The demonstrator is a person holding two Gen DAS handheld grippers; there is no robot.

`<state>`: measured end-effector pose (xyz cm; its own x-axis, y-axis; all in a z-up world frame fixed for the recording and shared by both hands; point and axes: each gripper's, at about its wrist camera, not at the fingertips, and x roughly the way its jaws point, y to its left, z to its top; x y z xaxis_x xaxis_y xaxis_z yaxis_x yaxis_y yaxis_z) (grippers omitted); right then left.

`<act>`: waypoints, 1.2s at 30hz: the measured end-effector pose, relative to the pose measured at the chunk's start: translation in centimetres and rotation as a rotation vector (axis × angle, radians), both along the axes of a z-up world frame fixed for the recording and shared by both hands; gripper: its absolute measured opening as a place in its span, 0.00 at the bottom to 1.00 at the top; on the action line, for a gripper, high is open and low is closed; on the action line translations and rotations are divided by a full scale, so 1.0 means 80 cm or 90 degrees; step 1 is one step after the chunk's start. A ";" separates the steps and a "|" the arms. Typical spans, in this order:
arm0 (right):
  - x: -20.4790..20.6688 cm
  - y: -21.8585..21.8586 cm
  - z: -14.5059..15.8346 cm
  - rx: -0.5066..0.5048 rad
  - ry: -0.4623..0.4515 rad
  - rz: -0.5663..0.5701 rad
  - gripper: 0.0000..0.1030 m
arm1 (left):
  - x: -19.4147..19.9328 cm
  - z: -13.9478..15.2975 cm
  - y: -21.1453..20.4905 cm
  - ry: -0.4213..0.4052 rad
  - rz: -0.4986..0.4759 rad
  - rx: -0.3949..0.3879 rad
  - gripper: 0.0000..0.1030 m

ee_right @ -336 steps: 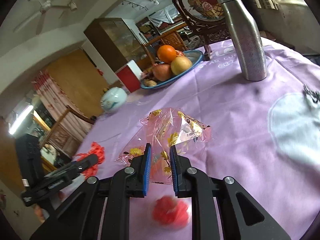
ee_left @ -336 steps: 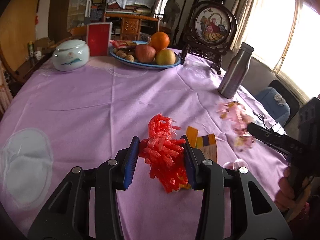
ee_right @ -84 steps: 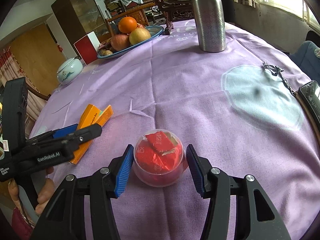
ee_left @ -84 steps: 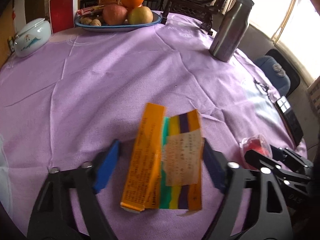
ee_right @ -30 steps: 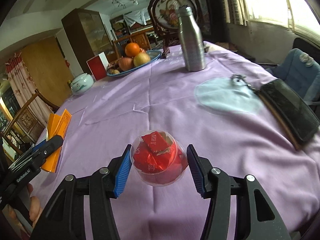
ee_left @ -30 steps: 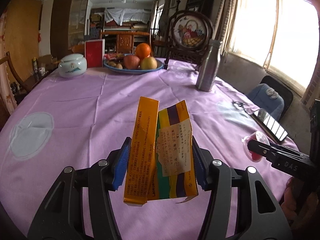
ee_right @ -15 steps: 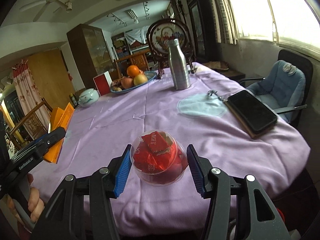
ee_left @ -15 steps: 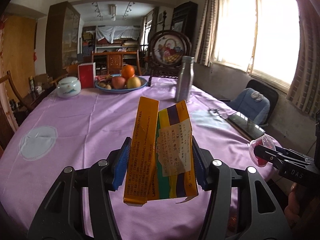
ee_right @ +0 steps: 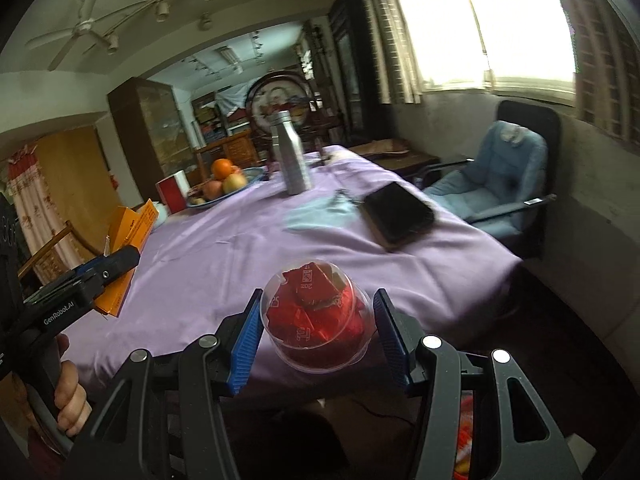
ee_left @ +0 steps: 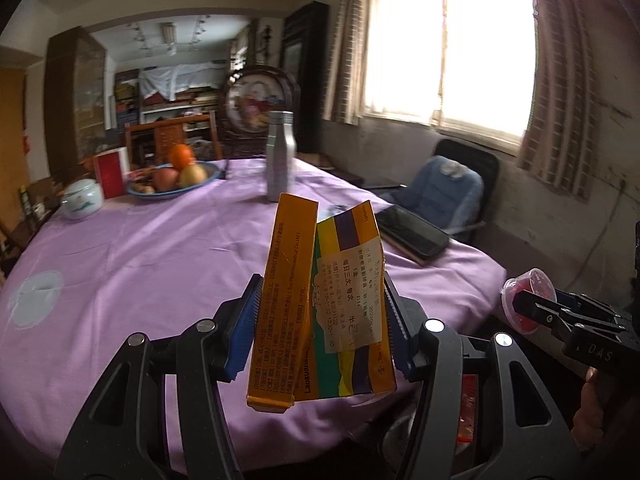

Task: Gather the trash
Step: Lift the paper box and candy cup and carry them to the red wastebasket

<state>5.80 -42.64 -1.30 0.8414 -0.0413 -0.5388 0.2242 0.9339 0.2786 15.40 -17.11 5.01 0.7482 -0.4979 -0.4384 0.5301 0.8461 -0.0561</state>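
Matt cardboard box [ee_left: 320, 304], clear glossy plastic cup [ee_right: 316, 316].

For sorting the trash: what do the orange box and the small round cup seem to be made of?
The orange box looks like thin printed cardboard: creased, flattened, with a paper label. The small round cup looks like clear thin plastic, since red wrappers show through its wall; those look like glossy foil or film, which one I cannot tell.

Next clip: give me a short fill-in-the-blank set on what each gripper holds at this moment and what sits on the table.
1. The left gripper is shut on a flattened orange ____.
2. The right gripper is shut on a clear plastic cup stuffed with ____ wrappers.
3. On the purple tablecloth, the metal bottle stands ____.
4. The fruit bowl has an ____ on top.

Missing words: box; red; upright; orange
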 end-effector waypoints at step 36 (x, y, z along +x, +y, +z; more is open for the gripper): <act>-0.102 -0.176 -0.289 0.169 0.241 -0.208 0.53 | -0.048 -0.168 -0.252 0.147 -0.276 0.159 0.54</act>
